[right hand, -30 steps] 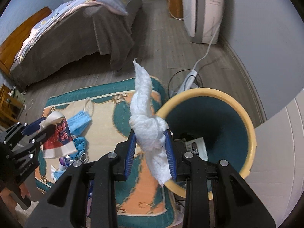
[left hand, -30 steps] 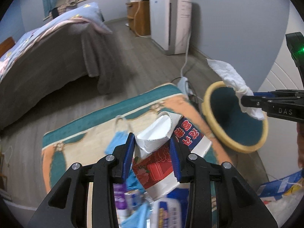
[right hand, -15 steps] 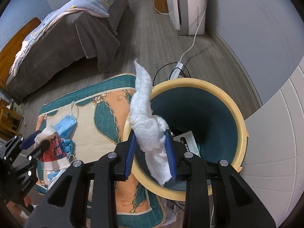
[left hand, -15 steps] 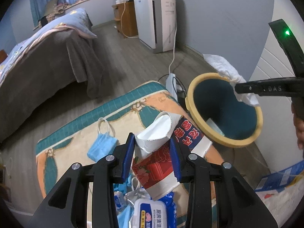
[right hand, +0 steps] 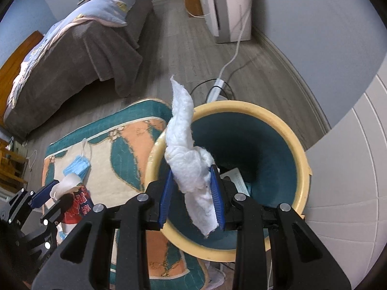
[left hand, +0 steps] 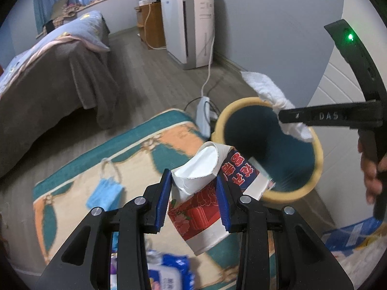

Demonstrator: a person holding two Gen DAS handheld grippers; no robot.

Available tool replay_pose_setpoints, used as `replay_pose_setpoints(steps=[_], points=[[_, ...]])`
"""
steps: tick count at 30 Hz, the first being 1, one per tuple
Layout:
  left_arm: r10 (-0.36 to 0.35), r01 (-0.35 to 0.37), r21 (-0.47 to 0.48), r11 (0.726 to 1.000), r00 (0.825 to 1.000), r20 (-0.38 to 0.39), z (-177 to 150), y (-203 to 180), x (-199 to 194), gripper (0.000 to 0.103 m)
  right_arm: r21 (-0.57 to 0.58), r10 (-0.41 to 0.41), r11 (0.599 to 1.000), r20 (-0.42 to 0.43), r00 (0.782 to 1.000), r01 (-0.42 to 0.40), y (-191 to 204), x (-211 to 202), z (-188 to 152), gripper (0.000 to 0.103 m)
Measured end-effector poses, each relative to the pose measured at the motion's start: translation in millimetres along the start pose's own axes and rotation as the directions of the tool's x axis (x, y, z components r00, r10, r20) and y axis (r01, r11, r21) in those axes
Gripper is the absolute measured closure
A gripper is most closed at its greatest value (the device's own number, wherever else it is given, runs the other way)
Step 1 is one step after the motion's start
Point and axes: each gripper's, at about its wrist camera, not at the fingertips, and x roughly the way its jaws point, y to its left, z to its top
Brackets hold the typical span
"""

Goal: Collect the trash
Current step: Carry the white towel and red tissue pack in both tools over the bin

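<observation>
Step in hand: carrying two pieces of trash to the bin, one in each claw.

Right claw [right hand: 192, 194] was closed on a twisted wad of white tissue [right hand: 187, 154]. The blue pads pressed its middle; one end stood up above the jaws, the other hung below them. The wad sat over the mouth of the yellow-rimmed bin [right hand: 298, 149], just inside its near rim. The bin's teal interior already held a flat printed packet [right hand: 235, 180] at the bottom.

Left claw [left hand: 193, 197] was closed on a crushed paper cup [left hand: 205, 207] with red and blue print and a white inside. The cup's torn mouth pointed up and away from the camera. In the left wrist view it overlapped the bin's near rim, but in the right wrist view it sat well to the side over the rug [right hand: 101, 154]; judged not yet over the opening.

Left on the rug: a blue face mask [left hand: 106, 189] and a blue-and-white wipes pack [left hand: 169, 273], blurred at the frame's lower edge. So the task was judged part done only.

Next move, as judged: the right claw needs only to open, since the tissue was already above the opening. It may cling to the pads. The left claw must first bring the cup across over the opening, clear of the right claw, before release.
</observation>
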Motion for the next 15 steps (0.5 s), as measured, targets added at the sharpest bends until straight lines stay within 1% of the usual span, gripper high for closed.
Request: replay_pose_setpoints(steps=[5,8,11,15], points=[[-0.016,0.016,0.044,0.999,1.000,-0.015,11,-27,18,0.066,0.041,-0.067,0.997,-0.001,0.998,0.067,-23,1,1,0.073],[-0.040,0.041,0.048,0.998,0.999,-0.037,17,-41,31,0.066,0.076,-0.095,0.992,-0.018,0.995,0.096,-37,5,0,0.073],[-0.041,0.044,0.062,0.997,0.998,-0.049,22,-55,41,0.066,0.106,-0.131,0.986,-0.023,0.991,0.132,-50,5,-2,0.073],[-0.042,0.046,0.070,0.996,0.998,-0.045,30,-70,50,0.065,0.156,-0.133,0.979,-0.012,0.991,0.133,-57,1,-2,0.073]])
